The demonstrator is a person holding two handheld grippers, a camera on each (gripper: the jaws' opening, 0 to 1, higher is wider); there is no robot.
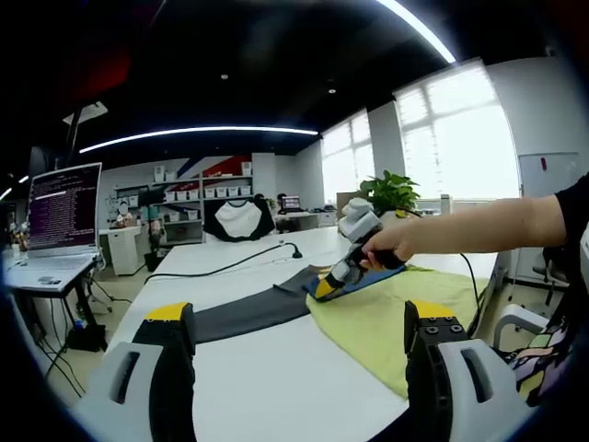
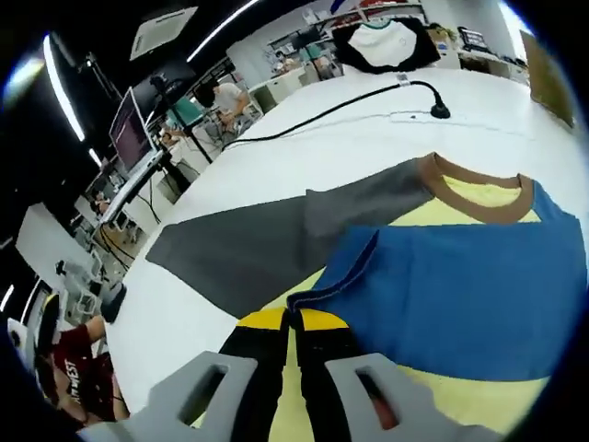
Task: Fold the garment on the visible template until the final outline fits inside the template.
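Yellow-tipped, the left gripper hovers with jaws wide above the white worktop. Beyond lies the garment, grey sleeve spread left, yellow body right. Over there the right gripper pinches the blue sleeve's edge.

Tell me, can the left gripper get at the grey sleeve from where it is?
Probably yes: the left gripper is open above bare white table, and the grey sleeve lies flat just ahead with nothing between.
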